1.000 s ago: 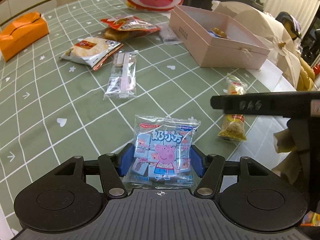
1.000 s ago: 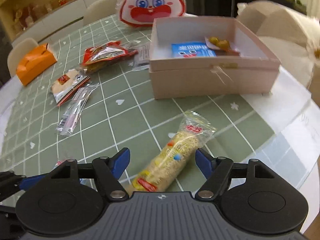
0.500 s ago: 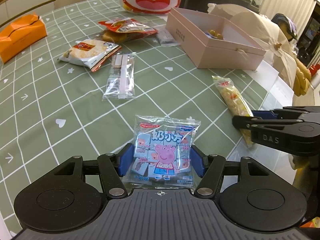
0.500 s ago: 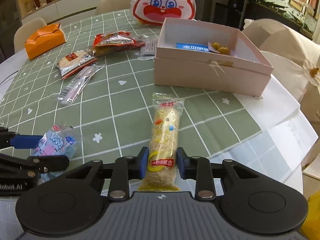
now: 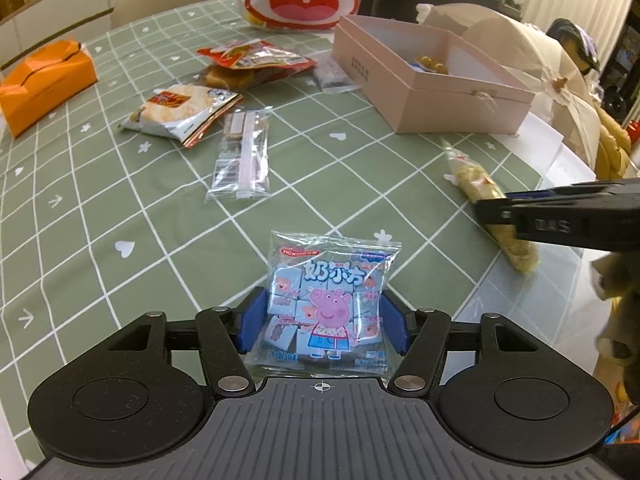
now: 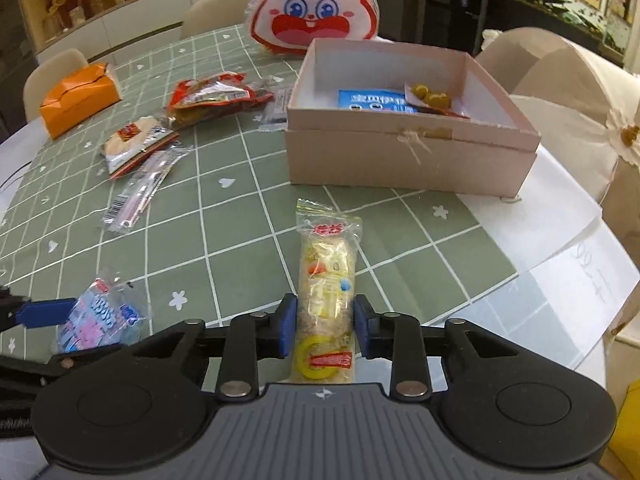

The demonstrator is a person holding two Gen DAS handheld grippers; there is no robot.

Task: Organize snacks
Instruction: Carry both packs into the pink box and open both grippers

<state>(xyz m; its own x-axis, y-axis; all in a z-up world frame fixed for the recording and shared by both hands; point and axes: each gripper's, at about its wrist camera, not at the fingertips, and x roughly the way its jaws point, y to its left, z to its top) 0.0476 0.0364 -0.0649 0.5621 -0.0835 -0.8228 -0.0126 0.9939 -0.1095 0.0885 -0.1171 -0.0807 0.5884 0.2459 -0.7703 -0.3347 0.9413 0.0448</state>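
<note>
Two packets are gripped at once. Landmark: the open pink box [image 6: 408, 160], already containing two snacks. The left gripper [image 5: 322, 326] clamps the Peppa Pig snack bag [image 5: 326, 304], well short of the box and to its left. The right gripper [image 6: 324, 330], narrowed, pinches the long crisped-rice bar [image 6: 326, 292], lying just before the box's front wall. Step: grasp complete. Next move likely requires lifting each packet over the wall, then releasing inside.

Left gripper [image 5: 320, 326]: black linkage arms, blue pads [image 5: 252, 324], silver pivot screws, ribbed grey housing, white crosshair mark. Right gripper [image 6: 325, 330]: same build; side lettering in white, blurred, possibly "DAS".
</note>
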